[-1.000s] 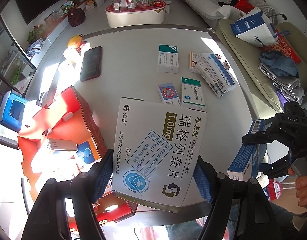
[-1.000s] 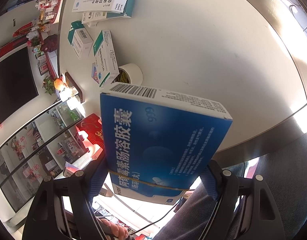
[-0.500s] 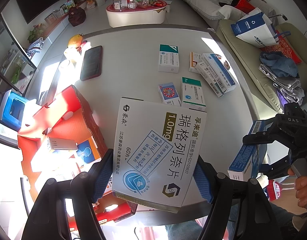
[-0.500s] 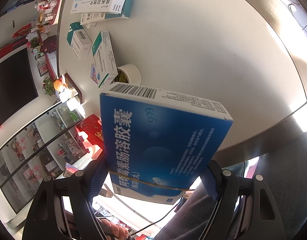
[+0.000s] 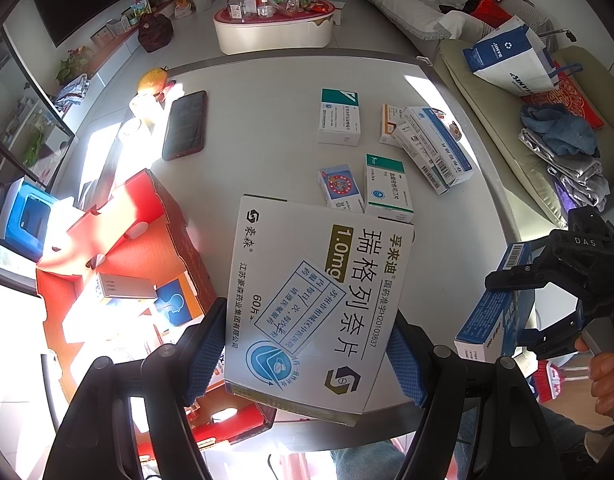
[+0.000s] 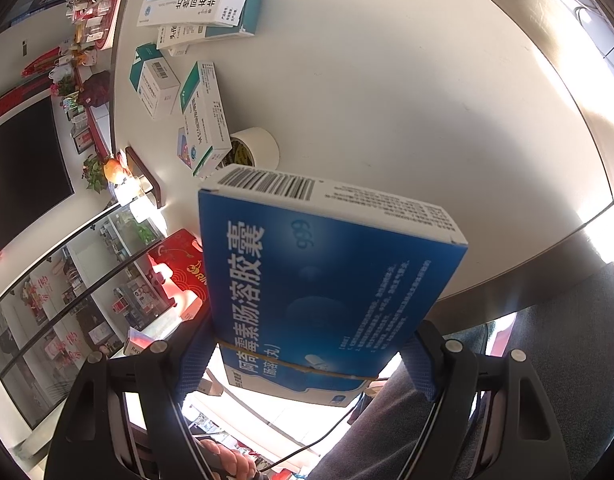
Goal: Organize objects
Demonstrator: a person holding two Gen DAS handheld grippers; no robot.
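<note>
My left gripper (image 5: 307,354) is shut on a large white medicine box (image 5: 311,300) with blue and black print, held above the near edge of the white table (image 5: 259,140). My right gripper (image 6: 307,360) is shut on a blue medicine box (image 6: 319,280) with a barcode end; it also shows in the left wrist view (image 5: 495,312) at the right, off the table's edge. An open red cardboard box (image 5: 119,264) with a few packs inside stands at the left. Several medicine boxes (image 5: 387,188) lie on the table's right half.
A dark phone (image 5: 185,125) and a fruit (image 5: 151,79) lie at the table's far left. A roll of tape (image 6: 255,148) sits by the boxes in the right wrist view. A sofa with a bag and clothes (image 5: 547,128) stands to the right.
</note>
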